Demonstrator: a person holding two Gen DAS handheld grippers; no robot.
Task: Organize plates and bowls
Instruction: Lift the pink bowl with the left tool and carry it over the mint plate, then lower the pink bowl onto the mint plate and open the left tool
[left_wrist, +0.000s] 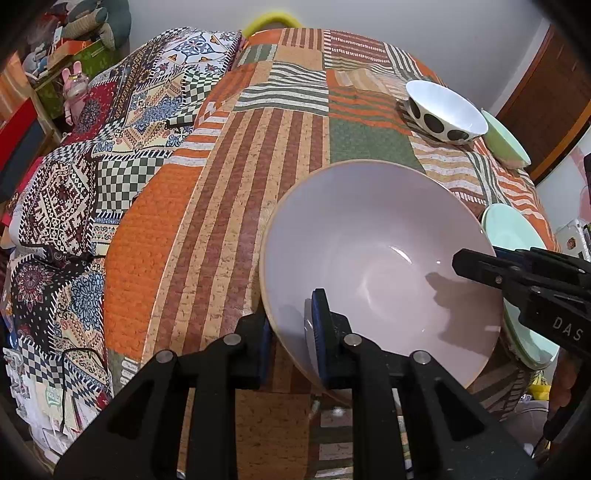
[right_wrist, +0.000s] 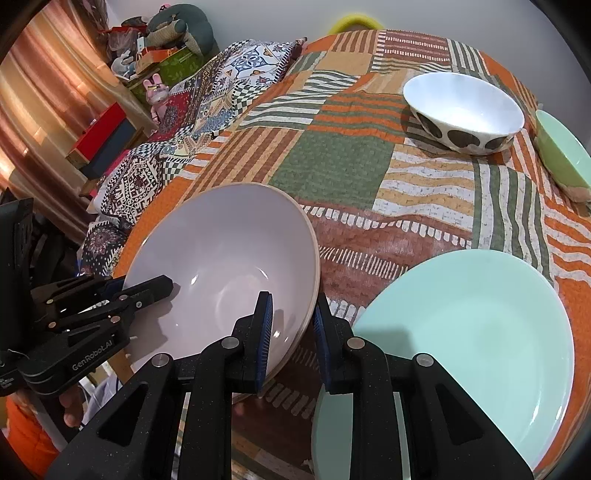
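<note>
Bowls and plates are spread over a patchwork-covered table, and the nearest of them, a large pale lilac bowl, sits at the near edge and is straddled at its rim from two sides. The left gripper is set over the near rim, one blue pad inside the bowl and one outside, narrowly parted; whether the wall is actually pinched cannot be told. The right gripper is likewise placed across the opposite rim, its pads close to the wall with a slight gap visible on the outer side, so a firm hold cannot be confirmed either. A two-sided grip is judged sensible for so wide and probably heavy a bowl, since a single pinch would let it tip. Just beside it lies a mint-green plate, a likely stacking partner. Farther back stands a white bowl with black spots, and close by it a light green bowl is seen at the table's far right edge.
</note>
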